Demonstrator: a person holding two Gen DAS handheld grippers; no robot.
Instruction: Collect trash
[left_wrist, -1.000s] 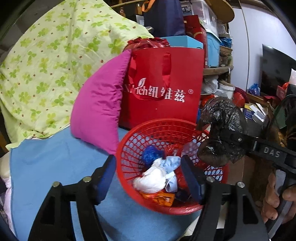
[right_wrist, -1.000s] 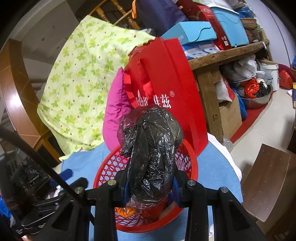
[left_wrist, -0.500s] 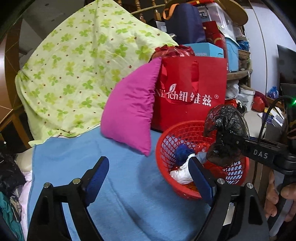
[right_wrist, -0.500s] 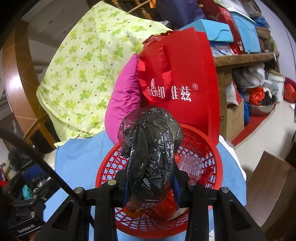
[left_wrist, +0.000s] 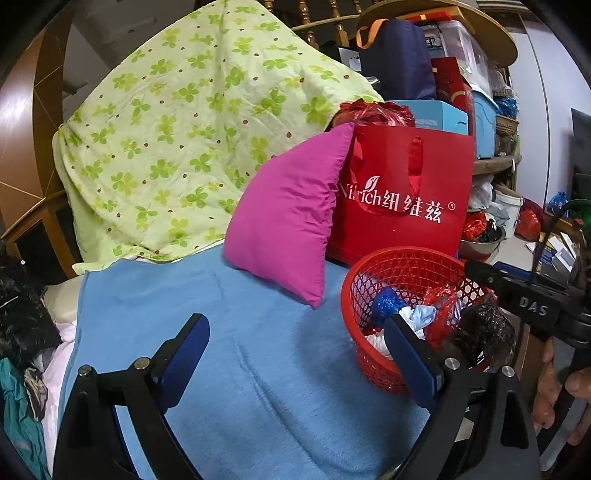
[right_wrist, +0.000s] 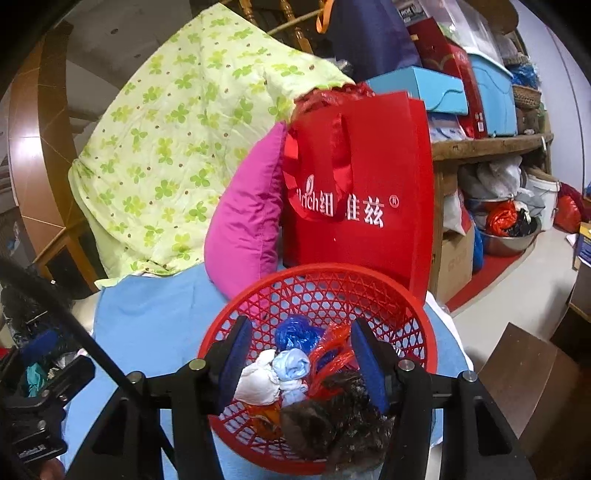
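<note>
A red mesh basket stands on the blue blanket; it also shows in the left wrist view at the right. It holds a blue wad, white and pale blue wads, red plastic and a crumpled black plastic bag, blurred. The black bag shows at the basket's near edge in the left wrist view too. My right gripper is open above the basket, empty. My left gripper is open and empty over the blanket, left of the basket.
A magenta pillow and a red shopping bag stand right behind the basket. A green clover quilt drapes behind them. The blue blanket spreads in front. Shelves with boxes and bags fill the right side.
My right gripper opened and the black bag fell from it into the basket. My left gripper moved back and left, away from the basket.
</note>
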